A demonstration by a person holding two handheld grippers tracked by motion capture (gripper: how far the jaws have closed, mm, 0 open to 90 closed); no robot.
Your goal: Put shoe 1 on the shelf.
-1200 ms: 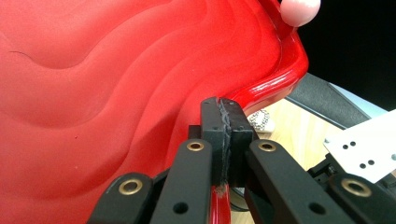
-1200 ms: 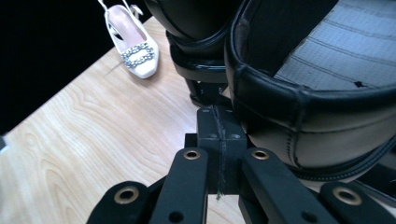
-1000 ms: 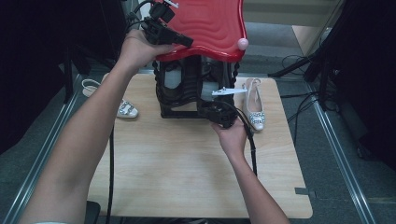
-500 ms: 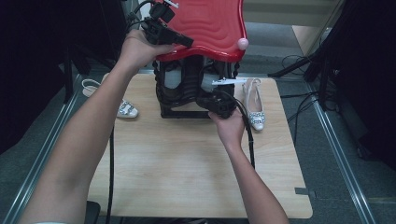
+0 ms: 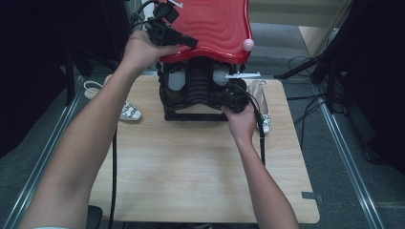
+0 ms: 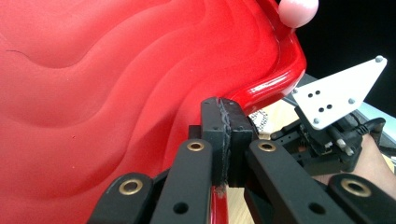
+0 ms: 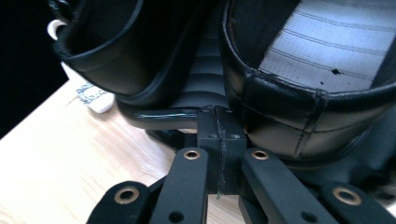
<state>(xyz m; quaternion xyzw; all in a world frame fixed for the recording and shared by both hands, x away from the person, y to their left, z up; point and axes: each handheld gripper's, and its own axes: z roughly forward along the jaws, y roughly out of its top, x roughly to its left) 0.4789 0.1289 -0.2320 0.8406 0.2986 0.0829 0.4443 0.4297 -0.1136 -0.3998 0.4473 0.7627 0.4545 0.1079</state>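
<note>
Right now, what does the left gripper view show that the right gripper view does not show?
Left gripper view, not the right: the red wavy lid, its rim clamped in the left tongs, a pink ball at its corner, and a grey three-cornered plate beyond. Right gripper view, not the left: black shoes on a black rack, a white sandal on the table, and the right tongs shut on nothing. Shared: black tongs pressed shut at the bottom, and light wooden table.

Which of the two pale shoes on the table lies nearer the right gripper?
The slingback shoe at the table's right edge, just beside the right gripper; the other shoe lies left of the black stand.
</note>
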